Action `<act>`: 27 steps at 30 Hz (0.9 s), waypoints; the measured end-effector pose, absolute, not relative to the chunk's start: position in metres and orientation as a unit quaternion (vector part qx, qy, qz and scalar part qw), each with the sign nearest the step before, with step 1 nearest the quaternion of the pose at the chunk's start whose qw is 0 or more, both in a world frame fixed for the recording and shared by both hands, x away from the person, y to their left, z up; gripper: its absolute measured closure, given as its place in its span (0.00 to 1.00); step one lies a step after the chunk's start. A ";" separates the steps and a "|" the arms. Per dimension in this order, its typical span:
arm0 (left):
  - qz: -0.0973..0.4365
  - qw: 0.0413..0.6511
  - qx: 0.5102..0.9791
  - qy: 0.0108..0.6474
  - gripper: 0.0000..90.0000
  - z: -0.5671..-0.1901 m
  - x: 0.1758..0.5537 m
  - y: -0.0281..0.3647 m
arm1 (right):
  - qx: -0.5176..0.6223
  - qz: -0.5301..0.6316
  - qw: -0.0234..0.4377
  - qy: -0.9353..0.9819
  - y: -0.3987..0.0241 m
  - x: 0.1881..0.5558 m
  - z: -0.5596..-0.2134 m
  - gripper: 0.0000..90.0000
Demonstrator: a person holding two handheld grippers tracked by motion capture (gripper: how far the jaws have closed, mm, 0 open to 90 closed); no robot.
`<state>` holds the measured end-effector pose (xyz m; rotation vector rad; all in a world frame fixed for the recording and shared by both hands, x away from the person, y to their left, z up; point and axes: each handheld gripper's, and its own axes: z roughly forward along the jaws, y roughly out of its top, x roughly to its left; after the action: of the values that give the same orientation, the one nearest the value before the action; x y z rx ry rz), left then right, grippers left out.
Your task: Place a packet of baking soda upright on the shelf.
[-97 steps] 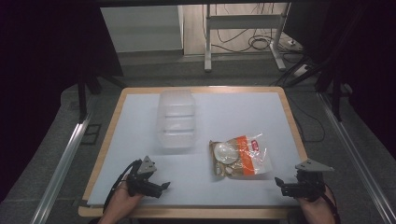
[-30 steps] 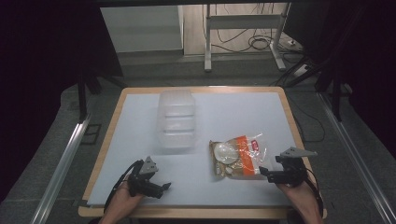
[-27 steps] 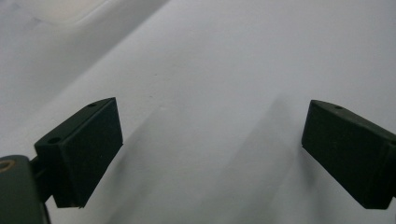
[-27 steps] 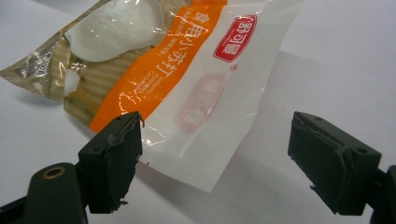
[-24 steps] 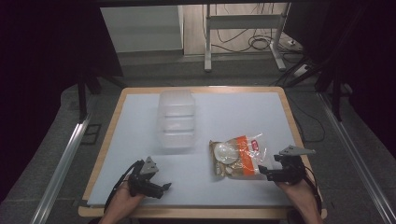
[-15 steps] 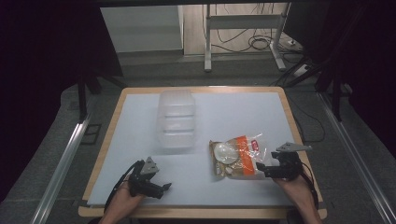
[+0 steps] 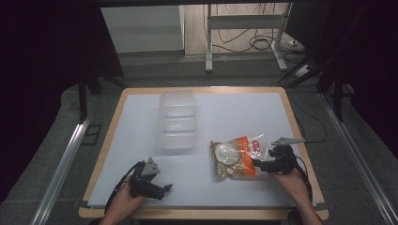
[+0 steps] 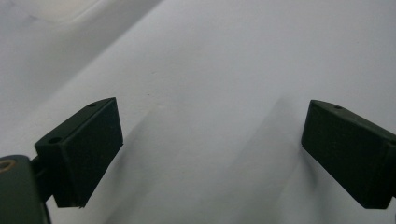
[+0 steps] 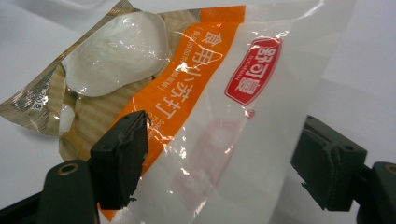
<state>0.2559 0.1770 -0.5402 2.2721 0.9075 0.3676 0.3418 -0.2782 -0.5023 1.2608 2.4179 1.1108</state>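
Two hand-held black grippers sit at the near edge of the white-topped wooden table (image 7: 141, 126): the left gripper (image 7: 162, 189) gapes wide over bare surface, the right gripper (image 7: 257, 162) spreads wide around the crinkly clear-and-orange snack bag (image 7: 235, 152). Farther back stands a clear plastic container (image 7: 177, 119).

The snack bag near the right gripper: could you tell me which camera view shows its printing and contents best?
The right gripper view: the snack bag lies close between that gripper's open jaws, so its orange band, red logo and white pieces are clear. The high view shows the bag small on the table, beside the clear container, its print unreadable. The left gripper view gives nothing of it.
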 end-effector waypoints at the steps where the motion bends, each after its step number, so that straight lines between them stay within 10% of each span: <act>1: 0.140 0.327 0.868 0.346 0.06 -0.540 0.256 0.177 | 0.426 0.377 0.091 0.817 -0.276 0.345 -0.503 0.26; 13: 0.140 0.327 0.868 0.347 0.06 -0.541 0.256 0.177 | 0.426 0.390 0.035 0.816 -0.268 0.357 -0.507 0.40; 24: 0.140 0.324 0.870 0.346 0.06 -0.541 0.256 0.176 | 0.409 0.388 0.043 0.825 -0.256 0.353 -0.502 0.97; 27: 0.140 0.324 0.869 0.346 0.06 -0.541 0.256 0.177 | 0.408 0.395 0.051 0.822 -0.254 0.351 -0.500 0.99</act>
<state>0.2556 0.1767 -0.5406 2.2807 0.9079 0.3678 0.3514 -0.2539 -0.4997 1.2411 2.5018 1.2010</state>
